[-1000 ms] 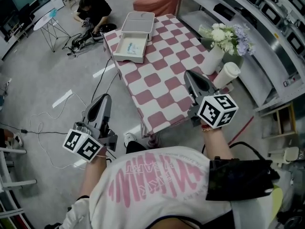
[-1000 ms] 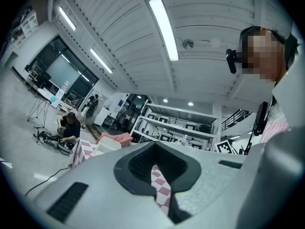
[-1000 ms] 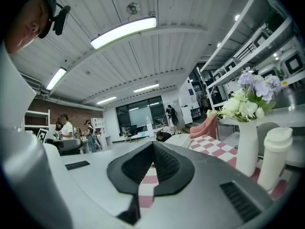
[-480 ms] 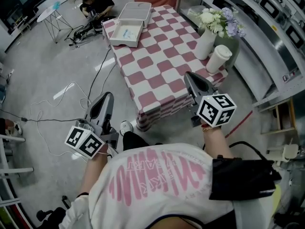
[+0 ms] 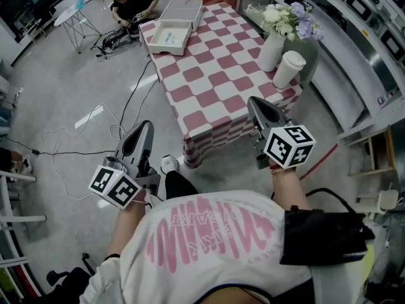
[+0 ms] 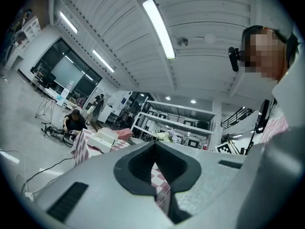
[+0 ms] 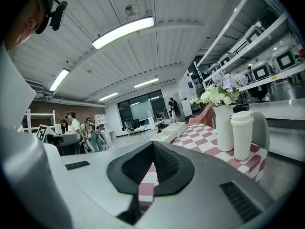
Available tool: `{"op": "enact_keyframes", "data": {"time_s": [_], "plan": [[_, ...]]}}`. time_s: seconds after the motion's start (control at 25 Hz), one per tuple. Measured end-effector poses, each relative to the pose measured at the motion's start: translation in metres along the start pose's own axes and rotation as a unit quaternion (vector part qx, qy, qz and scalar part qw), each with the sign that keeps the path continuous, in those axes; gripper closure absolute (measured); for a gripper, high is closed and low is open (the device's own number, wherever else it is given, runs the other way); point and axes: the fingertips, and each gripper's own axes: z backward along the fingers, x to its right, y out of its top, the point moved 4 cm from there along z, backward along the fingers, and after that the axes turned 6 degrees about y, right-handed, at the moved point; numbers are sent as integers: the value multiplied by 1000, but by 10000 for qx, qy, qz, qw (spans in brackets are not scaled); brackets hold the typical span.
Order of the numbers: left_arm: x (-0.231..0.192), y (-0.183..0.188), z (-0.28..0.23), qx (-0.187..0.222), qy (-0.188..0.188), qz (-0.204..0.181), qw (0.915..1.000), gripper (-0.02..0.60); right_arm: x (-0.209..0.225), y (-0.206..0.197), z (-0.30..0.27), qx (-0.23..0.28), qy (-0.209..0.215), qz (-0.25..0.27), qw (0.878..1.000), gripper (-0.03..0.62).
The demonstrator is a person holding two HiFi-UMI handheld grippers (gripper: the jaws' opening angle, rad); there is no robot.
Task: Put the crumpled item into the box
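Note:
At the far end of the pink-and-white checkered table [image 5: 215, 87] lies a white box [image 5: 171, 33] with its lid swung open; in the gripper views it shows small, as the box [image 6: 106, 138] and the box [image 7: 171, 130]. No crumpled item is visible on the cloth; what lies inside the box cannot be made out. My left gripper [image 5: 143, 128] hangs over the floor left of the table's near corner, shut and empty. My right gripper [image 5: 254, 103] hovers at the near table edge, shut with nothing in it. Both jaw pairs meet in a thin seam: left gripper [image 6: 153, 149], right gripper [image 7: 152, 149].
A white vase of flowers [image 5: 271, 46] and a white lidded cup [image 5: 288, 68] stand on the table's right side. Cables [image 5: 95, 125] trail over the grey floor at left. A person [image 5: 133, 2] crouches beyond the box. Shelving [image 5: 354, 43] lines the right wall.
The table has slid farther off and up in the head view, so more floor shows in front of it. Both grippers stayed shut and held about the same pose.

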Motion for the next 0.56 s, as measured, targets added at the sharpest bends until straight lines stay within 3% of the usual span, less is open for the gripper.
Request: {"op": "enact_keyframes", "data": {"time_s": [0.56], "plan": [[21,-13,39,-8,60,-162,9999,575,-13,-28,35,-115,-18,-85,9999,589]]}}
